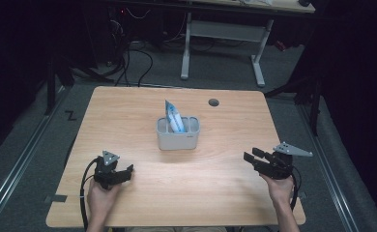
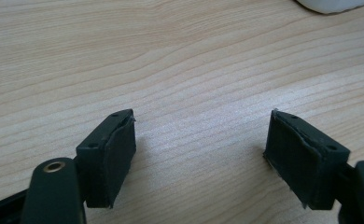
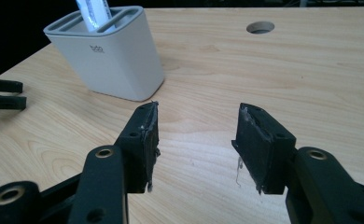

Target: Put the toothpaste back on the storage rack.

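Fingers on both the left gripper [image 1: 120, 174] and right gripper [image 1: 254, 158] are spread and empty, flanking the holder [image 1: 178, 133] with its packet [image 1: 174, 117] at twelve o'clock mid-tabletop [image 1: 215, 188], which a careless sideways reach might topple.

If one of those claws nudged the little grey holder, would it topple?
Probably slides rather than tips: the grey holder looks squat with a broad base. It seems light plastic, so it should move easily. The blue-and-white packet leaning inside might shift.

Bare table [image 1: 215, 193] around central holder [image 1: 178, 137]
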Available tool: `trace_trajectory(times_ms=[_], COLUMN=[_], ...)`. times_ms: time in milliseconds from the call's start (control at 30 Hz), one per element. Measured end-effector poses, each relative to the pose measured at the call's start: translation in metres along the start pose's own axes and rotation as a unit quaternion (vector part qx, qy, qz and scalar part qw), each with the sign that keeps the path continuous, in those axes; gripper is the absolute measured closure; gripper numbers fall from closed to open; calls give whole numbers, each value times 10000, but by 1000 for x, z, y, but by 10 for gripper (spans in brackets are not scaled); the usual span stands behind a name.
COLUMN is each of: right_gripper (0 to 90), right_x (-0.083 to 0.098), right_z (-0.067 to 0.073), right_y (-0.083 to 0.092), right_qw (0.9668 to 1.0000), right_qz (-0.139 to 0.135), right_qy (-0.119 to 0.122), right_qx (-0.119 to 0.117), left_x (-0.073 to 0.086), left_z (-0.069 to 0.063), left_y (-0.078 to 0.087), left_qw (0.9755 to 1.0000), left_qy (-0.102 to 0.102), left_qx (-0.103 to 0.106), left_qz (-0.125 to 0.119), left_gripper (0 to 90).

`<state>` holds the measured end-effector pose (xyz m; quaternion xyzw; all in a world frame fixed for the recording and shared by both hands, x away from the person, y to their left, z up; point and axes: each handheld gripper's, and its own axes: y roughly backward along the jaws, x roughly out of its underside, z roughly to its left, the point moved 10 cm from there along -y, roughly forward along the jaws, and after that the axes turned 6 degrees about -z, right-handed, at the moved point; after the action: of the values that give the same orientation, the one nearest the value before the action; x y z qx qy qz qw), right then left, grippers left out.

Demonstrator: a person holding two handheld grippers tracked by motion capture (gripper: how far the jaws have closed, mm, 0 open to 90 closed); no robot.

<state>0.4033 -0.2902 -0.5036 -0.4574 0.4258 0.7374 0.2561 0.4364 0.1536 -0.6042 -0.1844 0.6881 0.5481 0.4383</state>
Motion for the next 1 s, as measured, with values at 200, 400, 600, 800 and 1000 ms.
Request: trace_trajectory(times_ms=[200,400,600,800,1000], right_gripper=[491,500,500,496,493], right_x=[14,25,41,54,66], right_z=[-4,-7,-9,-14,-20], right_y=[-3,-7,-15,-21,-26], right_qw=[9999,9997,9991,9980,9955], right_qz=[49,126,326,515,709], right_qy=[-146,-222,-193,-55,106], right_qx=[21,59,167,365,612], left_x=[0,0,0,0,0], left_z=[0,0,0,0,0], left_y=[0,0,0,0,0], left_qw=[10000,10000,10000,10000,10000], left_qy=[-1,-1,-2,-2,-3], left_qx=[0,0,1,-1,-1], left_qz=[1,1,2,2,1], left_gripper=[245,245,245,245,245])
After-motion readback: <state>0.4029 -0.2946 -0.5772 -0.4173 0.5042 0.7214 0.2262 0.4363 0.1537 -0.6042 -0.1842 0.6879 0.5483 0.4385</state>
